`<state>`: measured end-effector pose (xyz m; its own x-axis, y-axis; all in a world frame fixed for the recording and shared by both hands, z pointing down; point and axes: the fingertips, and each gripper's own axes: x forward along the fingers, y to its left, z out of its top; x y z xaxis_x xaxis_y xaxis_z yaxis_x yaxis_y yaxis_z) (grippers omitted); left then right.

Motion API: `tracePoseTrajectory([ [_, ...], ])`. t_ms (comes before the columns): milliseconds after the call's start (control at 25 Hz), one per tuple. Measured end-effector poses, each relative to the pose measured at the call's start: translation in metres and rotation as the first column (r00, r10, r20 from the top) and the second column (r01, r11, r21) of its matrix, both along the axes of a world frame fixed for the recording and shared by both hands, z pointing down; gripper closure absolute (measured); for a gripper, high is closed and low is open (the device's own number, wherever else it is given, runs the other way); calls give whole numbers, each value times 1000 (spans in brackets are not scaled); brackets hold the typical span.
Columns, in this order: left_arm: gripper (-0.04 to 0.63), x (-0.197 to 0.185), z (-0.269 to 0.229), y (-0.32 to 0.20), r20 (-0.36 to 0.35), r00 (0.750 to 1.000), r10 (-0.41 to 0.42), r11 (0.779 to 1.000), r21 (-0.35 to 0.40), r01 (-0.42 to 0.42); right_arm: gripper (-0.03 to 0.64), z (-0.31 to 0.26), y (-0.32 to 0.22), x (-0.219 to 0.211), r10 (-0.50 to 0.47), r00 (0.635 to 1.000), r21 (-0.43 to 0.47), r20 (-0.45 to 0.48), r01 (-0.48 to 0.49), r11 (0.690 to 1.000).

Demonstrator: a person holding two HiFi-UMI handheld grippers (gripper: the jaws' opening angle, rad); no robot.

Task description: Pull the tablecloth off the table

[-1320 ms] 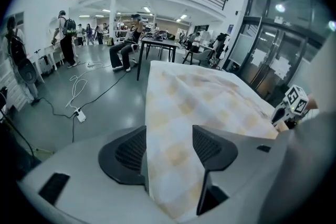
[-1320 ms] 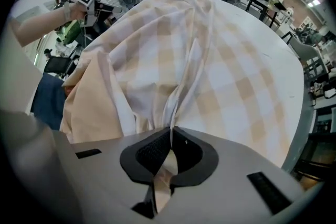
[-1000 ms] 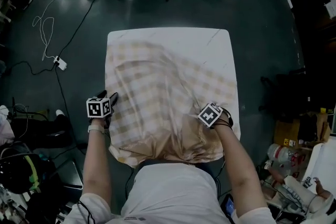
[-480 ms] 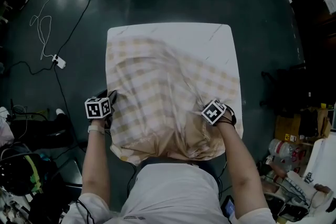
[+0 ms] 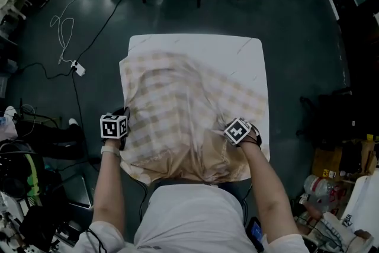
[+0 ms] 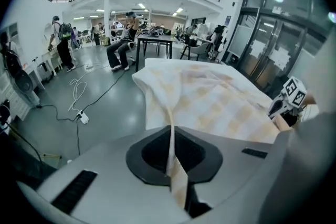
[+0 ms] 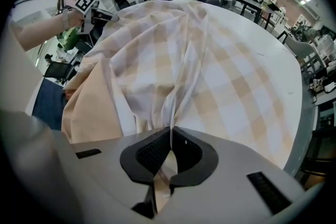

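- My left gripper (image 6: 173, 162) is clenched on a thin fold of the cloth (image 5: 183, 115). The fabric runs as a narrow strip straight up between the jaws.
- My right gripper (image 7: 167, 157) is clamped on a thicker gather of the same cloth, with pleats fanning out just ahead of it.
- The cloth lies rumpled ahead of both tools and between them, and it is not yet off. It covers most of the table (image 5: 240, 50). Only the far strip and the side beyond my right tool are bare.
- The near hem hangs down behind the tools, against my body.
- Slip risk: the left hold looks like a bare edge of fabric. I judge a sharp tug could draw it out of the jaws, leaving the right tool to drag the cloth alone.
- Skew risk: if one tool pulls harder, the cloth will likely swing round and bunch towards that side instead of sliding off.
- Snag risk: far ahead of my left tool the cloth droops over the table corner. It could catch there and hold the cloth back.
- Room risk: my body is close behind the tools, so I have little room to pull back. The slack may pile up in my lap with the far end still on the table.
- A cable (image 5: 62, 38) lies on the floor beyond my left tool, and a dropped cloth could land there.
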<state>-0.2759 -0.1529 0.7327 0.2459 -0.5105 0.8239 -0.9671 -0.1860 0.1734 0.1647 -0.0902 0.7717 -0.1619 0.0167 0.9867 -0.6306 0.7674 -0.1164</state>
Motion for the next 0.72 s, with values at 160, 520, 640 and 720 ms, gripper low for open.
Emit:
tracePoseTrajectory([
  [160,581,32,-24,14,7,1000,-2,999,39,2,584,-3,-5,-3,17,997,48,75,-20,999],
  [520,581,129,-68,33,-11,995,102,986,132,-100,584,-17,-6,2,102,968,214,231,-152,965],
  [640,581,162,-76,41,-51,987,153,979,143,-145,584,-31,1,13,130,948,230,291,-201,952],
  [720,581,188,-75,49,-78,976,205,971,141,-193,584,-39,9,22,148,938,222,315,-224,949],
])
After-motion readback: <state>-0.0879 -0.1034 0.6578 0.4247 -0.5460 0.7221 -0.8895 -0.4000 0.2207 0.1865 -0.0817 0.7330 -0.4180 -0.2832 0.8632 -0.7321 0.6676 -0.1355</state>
